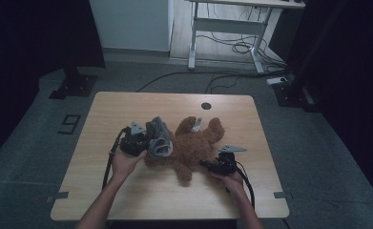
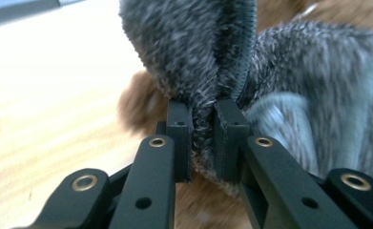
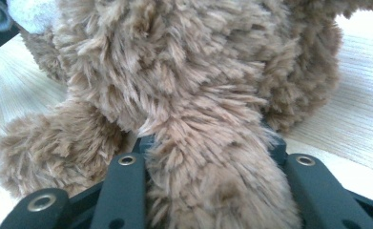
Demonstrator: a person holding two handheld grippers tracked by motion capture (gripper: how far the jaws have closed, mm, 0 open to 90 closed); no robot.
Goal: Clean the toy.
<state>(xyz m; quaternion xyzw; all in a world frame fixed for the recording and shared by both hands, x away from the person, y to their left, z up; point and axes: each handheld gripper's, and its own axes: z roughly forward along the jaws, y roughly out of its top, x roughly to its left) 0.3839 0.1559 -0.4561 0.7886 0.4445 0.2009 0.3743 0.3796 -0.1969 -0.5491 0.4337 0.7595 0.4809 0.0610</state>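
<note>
In left gripper view, grey garment's point(image 2: 198, 62) zip edge

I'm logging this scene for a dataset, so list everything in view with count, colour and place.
teddy bear: one, brown, lying mid-table
garment: one, grey furry, at the bear's left side
table: one, light wood, centre
hole: one, dark, near the table's far edge
desk frame: one, white, background
floor cables: several, black, under the desk frame
left gripper: black, shut on the garment
right gripper: black, shut on a limb of the teddy bear
forearms: two, entering from the bottom
</note>
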